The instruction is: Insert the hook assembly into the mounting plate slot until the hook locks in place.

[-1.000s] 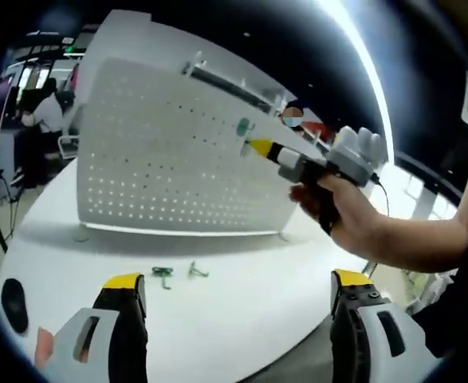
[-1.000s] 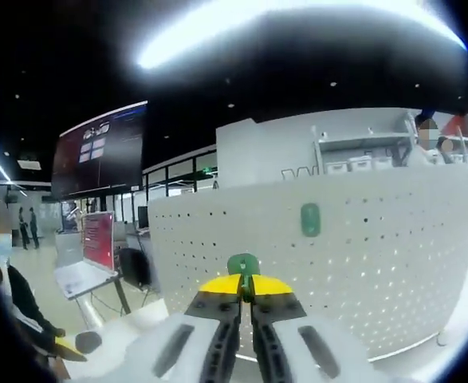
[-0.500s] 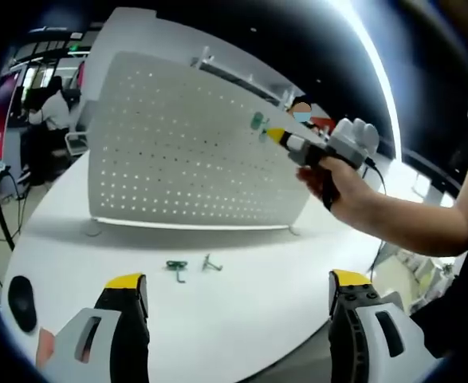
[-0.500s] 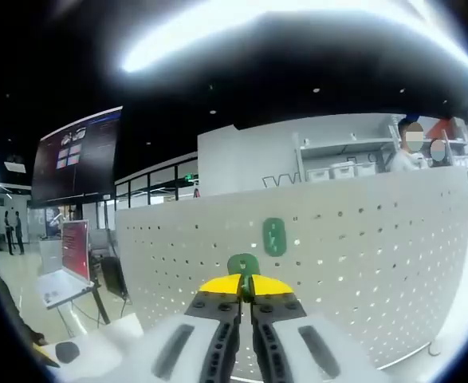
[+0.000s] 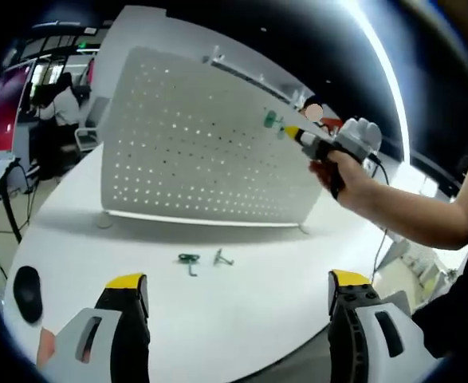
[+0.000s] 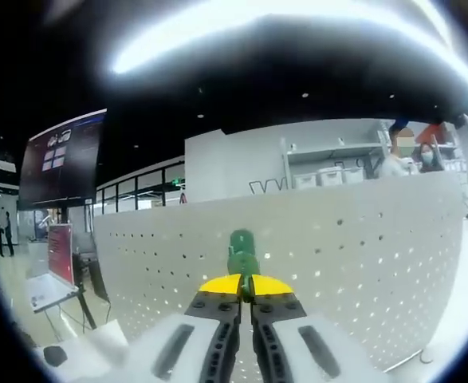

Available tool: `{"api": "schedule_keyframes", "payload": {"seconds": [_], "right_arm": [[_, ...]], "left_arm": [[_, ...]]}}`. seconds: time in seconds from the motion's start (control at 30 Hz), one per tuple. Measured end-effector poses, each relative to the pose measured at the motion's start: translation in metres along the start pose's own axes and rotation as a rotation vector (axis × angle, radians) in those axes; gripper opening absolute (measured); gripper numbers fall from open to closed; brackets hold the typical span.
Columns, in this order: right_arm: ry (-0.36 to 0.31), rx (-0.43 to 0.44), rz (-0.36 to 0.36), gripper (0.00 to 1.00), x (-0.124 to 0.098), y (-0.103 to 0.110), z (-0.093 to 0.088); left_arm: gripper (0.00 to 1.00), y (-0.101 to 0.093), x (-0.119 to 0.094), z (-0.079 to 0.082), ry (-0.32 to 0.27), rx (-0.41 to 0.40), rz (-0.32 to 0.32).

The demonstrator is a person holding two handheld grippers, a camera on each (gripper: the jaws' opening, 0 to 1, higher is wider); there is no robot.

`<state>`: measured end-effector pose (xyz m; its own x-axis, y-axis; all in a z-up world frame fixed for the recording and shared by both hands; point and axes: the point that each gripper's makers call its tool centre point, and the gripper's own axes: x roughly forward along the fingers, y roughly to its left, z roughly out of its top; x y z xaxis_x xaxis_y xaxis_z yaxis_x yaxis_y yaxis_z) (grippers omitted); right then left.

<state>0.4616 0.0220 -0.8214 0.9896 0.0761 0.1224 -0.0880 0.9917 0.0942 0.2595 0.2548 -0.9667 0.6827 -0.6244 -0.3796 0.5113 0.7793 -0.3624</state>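
White tabletop [image 5: 241, 311] fills the foreground of the left gripper view, with a white perforated mounting plate [image 5: 194, 152] standing upright on it against a dark ceiling crossed by a bright light strip. Two small hooks lie loose on the table in front of the plate, a green one [image 5: 189, 260] and a grey metal one [image 5: 222, 258] just beside it, at about 12 o'clock from the left gripper [image 5: 237, 299], whose yellow-tipped jaws stand wide apart at the bottom of the view with nothing between them. At 2 o'clock, a person's hand [image 5: 353, 179] holds the right gripper [image 5: 291, 131] up near the plate's upper edge, its tip carrying a green hook assembly [image 5: 273, 121] against the perforated face. In the right gripper view, the jaws of the right gripper [image 6: 245, 286] are pinched together on the green hook assembly [image 6: 242, 249], which rises at 12 o'clock and overlaps the plate [image 6: 361, 271]; whether it is seated in a hole cannot be told. Shelving and people stand beyond the plate's top edge.
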Motion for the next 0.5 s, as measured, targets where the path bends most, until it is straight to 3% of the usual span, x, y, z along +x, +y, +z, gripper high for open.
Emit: {"api": "schedule_keyframes", "payload": {"seconds": [0.5], "right_arm": [[-0.066, 0.002, -0.094, 0.0, 0.02, -0.029, 0.025]], "left_arm": [[0.94, 0.0, 0.003, -0.005, 0.013, -0.017, 0.004]]}}
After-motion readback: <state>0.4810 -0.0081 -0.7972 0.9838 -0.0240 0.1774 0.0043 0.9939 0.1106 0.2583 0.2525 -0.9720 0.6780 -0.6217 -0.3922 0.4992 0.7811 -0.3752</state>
